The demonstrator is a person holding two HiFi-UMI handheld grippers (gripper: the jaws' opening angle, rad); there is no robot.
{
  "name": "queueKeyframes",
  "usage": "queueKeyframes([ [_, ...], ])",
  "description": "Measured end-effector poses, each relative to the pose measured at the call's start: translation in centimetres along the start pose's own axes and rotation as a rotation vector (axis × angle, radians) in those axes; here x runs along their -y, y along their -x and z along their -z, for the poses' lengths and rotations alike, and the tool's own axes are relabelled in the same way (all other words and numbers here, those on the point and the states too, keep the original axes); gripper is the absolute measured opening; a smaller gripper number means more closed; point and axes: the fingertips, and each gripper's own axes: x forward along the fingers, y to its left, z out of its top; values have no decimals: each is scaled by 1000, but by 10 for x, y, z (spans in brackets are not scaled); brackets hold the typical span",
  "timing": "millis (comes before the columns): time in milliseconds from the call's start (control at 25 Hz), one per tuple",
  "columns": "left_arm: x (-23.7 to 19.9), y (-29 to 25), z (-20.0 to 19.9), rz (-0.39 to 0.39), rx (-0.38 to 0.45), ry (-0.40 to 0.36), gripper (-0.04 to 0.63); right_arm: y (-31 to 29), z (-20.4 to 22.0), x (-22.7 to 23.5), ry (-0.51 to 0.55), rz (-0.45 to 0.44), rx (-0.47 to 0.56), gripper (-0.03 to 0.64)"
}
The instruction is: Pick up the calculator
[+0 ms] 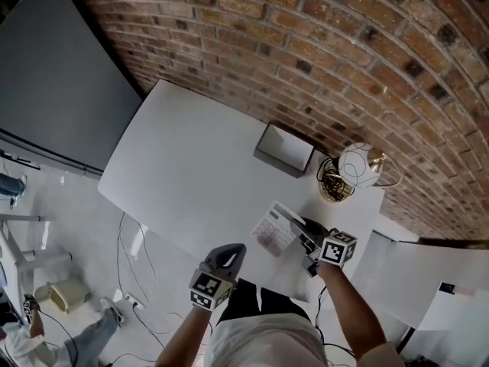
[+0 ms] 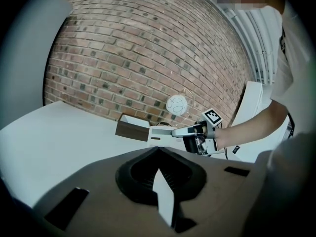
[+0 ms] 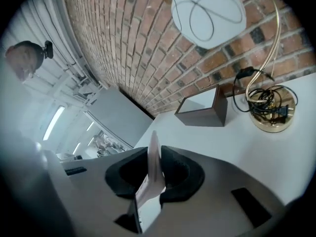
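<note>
White table (image 1: 183,167), brick wall (image 1: 344,37) behind, calculator (image 1: 273,232) in right gripper (image 1: 302,237), floor (image 1: 69,205) perhaps tiled

wall (image 1: 344,44): rough brick | table (image 1: 191,167): smooth matt | lamp base (image 3: 271,129): shiny metal

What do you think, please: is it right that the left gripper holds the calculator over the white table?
Not quite: the right gripper holds the calculator over the white table. The right gripper view shows the calculator clamped edge-on between its jaws.
</note>
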Motion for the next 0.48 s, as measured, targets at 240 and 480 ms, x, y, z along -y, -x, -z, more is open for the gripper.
queueKeyframes([
  [240, 18, -2, -12, 41, 44, -22, 12, 55, -13, -15, -26, 45, 119, 77],
  [480, 51, -4, -29, 81, 52, -56, 12, 119, -22, -31, -100, 54, 246, 77],
])
